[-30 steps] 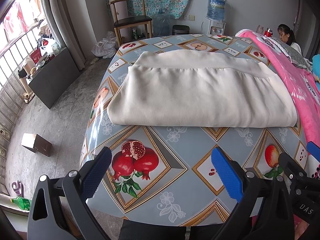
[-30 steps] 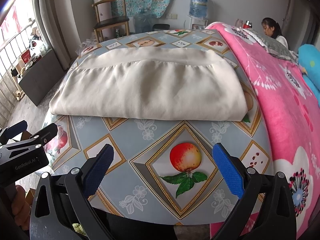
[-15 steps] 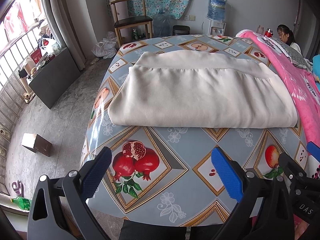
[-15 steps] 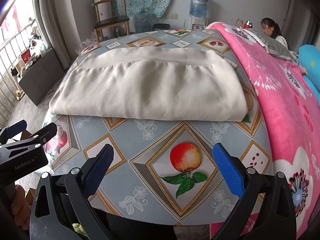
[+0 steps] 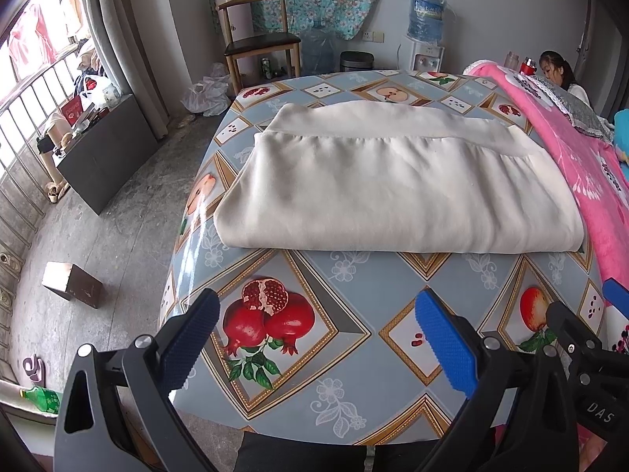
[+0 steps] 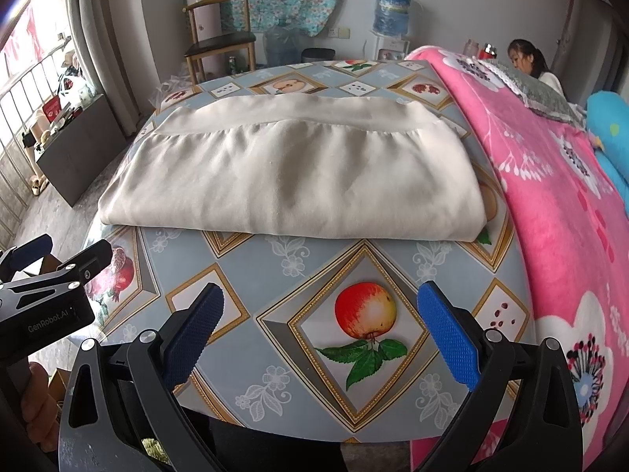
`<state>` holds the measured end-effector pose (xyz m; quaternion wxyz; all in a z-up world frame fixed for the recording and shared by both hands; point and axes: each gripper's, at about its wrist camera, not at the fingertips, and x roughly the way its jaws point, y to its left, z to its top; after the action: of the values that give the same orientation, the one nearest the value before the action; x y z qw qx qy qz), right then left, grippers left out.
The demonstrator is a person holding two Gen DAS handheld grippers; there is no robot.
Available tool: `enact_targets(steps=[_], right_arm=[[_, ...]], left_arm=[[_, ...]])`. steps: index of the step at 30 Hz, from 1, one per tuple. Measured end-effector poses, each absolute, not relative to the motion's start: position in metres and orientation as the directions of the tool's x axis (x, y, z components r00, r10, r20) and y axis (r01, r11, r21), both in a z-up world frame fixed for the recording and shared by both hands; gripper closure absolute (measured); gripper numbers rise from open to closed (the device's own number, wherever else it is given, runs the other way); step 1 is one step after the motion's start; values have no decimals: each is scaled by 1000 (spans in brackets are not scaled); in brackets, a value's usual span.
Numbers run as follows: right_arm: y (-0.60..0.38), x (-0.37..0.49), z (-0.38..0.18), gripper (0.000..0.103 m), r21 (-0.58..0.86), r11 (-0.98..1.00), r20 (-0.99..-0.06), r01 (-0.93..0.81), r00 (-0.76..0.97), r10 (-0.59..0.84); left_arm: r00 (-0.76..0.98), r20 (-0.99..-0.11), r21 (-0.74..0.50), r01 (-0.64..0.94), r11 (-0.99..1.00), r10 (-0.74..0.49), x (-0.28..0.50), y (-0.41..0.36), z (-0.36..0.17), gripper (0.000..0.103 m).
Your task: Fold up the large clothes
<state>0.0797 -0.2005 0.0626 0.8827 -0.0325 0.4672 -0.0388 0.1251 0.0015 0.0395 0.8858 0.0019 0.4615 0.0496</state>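
Note:
A cream garment (image 5: pixel 397 185) lies folded into a wide flat rectangle on the table (image 5: pixel 354 291), its waistband edge along the far side. The same cream garment (image 6: pixel 291 181) fills the middle of the right wrist view. My left gripper (image 5: pixel 314 334) hangs open above the table's near edge, well short of the cloth, nothing between its blue pads. My right gripper (image 6: pixel 320 328) is open too, at the same near edge over an apple print. Each gripper shows at the side of the other's view.
A fruit-patterned cloth covers the table (image 6: pixel 243 275). A pink floral blanket (image 6: pixel 550 181) drapes the right side. A person (image 6: pixel 526 63) sits at the far right. A wooden chair (image 5: pixel 259 39), water dispenser (image 5: pixel 426 27) and dark cabinet (image 5: pixel 102 149) stand beyond; a small box (image 5: pixel 72 283) lies on the floor.

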Motion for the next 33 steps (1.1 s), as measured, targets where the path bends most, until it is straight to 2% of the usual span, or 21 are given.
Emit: enact_targets(steps=[33], right_arm=[[-202,76,63,7,-96,995,-825,33,557,-98]], left_arm=[[563,-822,47,-89,995,89,124,2,39,5]])
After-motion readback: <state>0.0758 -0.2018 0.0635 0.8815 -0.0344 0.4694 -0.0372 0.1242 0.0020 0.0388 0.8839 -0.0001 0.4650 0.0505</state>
